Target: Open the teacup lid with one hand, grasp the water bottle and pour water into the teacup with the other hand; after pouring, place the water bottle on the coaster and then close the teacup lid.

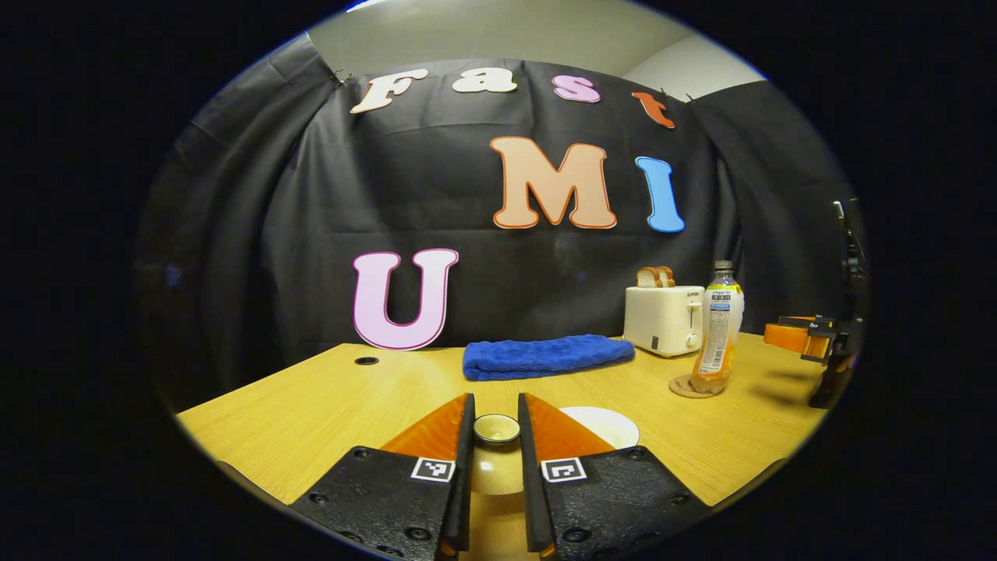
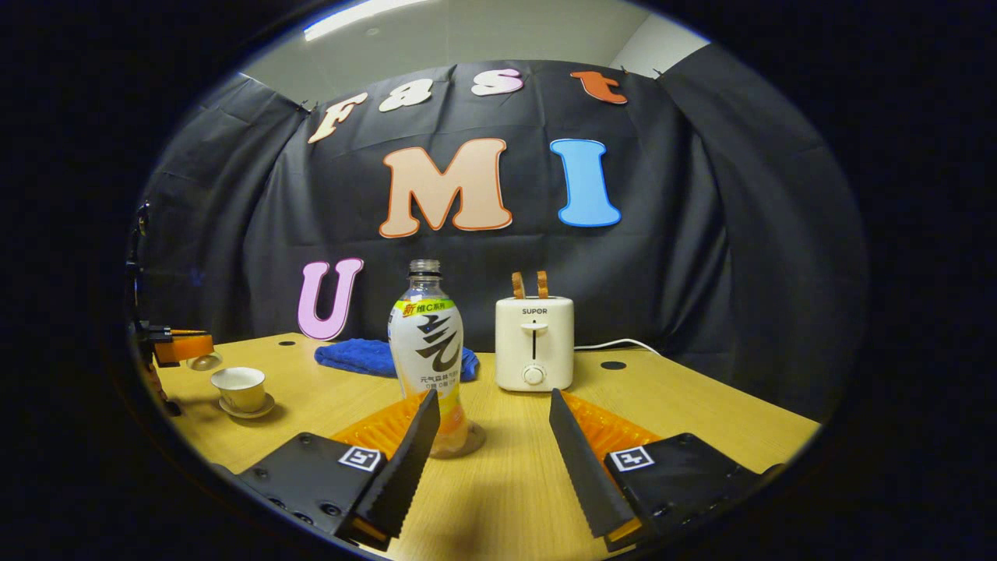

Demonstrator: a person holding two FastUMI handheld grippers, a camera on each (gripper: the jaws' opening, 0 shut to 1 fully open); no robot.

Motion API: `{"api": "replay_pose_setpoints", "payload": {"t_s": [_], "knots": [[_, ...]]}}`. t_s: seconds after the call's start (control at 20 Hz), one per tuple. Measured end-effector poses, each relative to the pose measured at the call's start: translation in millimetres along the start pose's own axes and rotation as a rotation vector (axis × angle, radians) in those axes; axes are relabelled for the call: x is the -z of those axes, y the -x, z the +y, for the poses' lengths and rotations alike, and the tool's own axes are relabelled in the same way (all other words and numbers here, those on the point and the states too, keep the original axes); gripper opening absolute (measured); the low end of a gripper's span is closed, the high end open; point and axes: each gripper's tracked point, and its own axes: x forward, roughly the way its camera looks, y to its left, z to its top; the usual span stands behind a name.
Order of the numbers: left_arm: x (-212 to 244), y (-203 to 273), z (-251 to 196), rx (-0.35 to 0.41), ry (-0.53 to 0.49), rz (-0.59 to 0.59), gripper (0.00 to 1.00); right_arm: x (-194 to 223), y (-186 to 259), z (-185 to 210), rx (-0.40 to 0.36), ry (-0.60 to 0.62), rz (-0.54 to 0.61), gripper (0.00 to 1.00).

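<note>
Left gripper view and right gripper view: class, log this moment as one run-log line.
left gripper shut on lid | teacup uncovered | bottle upright on coaster | right gripper open

Table matt wood grain; water bottle clear plastic; towel fluffy cloth; toaster smooth plastic.
</note>
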Motion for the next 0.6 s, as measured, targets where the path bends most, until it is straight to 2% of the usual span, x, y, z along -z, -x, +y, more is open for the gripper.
{"api": "replay_pose_setpoints", "payload": {"t_s": [0.1, 0.15, 0.2, 0.25, 0.35, 0.4, 0.6], "knots": [[-0.4, -6.4, -8.4, 0.031, 0.001, 0.002, 0.25, -0.5, 3.3, -8.9, 0.040, 0.001, -0.002, 0.90], [-0.5, -9.7, -13.7, 0.050, 0.003, 0.001, 0.25, -1.2, 4.8, -12.6, 0.055, 0.002, -0.003, 0.92], [0.5, -11.7, -18.9, 0.068, 0.002, 0.005, 0.25, -1.6, 7.1, -14.7, 0.066, 0.002, -0.004, 0.88], [1.2, -14.2, -24.7, 0.088, 0.002, 0.007, 0.25, -1.9, 8.8, -16.6, 0.074, 0.003, -0.004, 0.90], [2.2, -20.1, -37.5, 0.138, -0.009, 0.022, 0.25, -1.8, 10.9, -16.5, 0.073, 0.003, -0.004, 0.92], [4.6, -22.6, -43.3, 0.163, -0.015, 0.027, 0.25, -1.5, 10.4, -16.7, 0.072, 0.003, -0.004, 0.87], [7.7, -29.8, -61.1, 0.239, -0.033, 0.049, 0.26, -2.2, 10.9, -15.8, 0.066, 0.003, -0.004, 0.88]]}}
